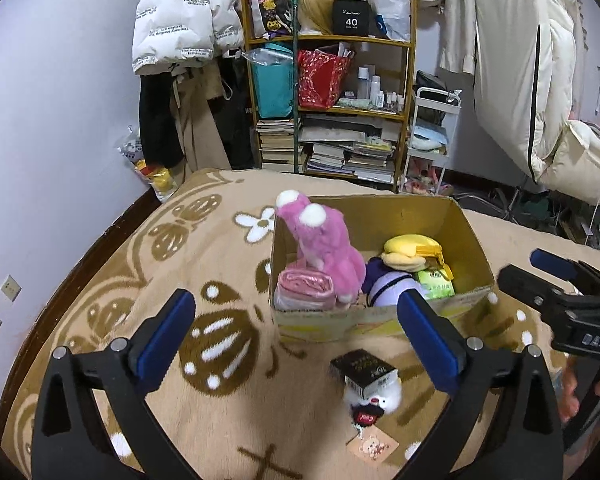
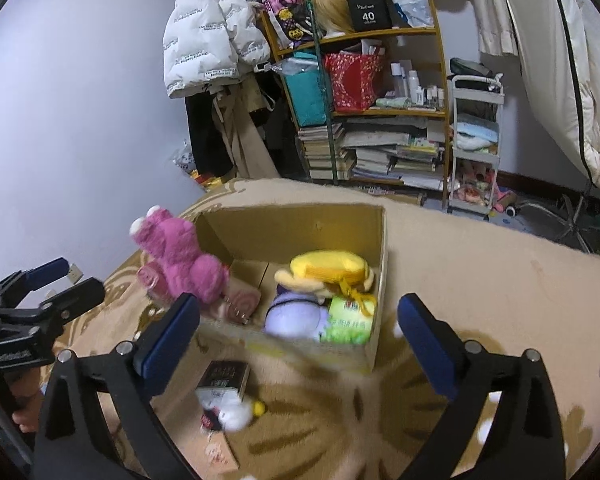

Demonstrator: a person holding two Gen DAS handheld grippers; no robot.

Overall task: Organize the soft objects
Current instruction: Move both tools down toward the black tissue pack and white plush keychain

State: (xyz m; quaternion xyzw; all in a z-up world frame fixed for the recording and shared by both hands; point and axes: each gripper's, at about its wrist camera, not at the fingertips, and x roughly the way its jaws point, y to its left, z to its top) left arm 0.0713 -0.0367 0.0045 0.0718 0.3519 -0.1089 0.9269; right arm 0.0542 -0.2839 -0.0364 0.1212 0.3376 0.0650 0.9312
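Both my left tongs (image 1: 296,340) and right tongs (image 2: 300,340) are spread wide, empty. Ahead sits the open brown cardboard box (image 1: 466,220) holding a fluffy pink plush bear (image 1: 324,244); a small white plush toy (image 1: 374,394) lies nearer, between my left fingers.

Premises: a lived-in bedroom in a home.
Beyond the tongs: wooden shelf unit (image 1: 328,104) crammed with stacked books (image 1: 332,152), gift bags and toiletry bottles.
Upper left: padded white jacket (image 1: 180,20) hanging against the wall.
Beneath the tongs: patterned beige blanket (image 1: 100,300).
Right: white trolley (image 1: 432,136).
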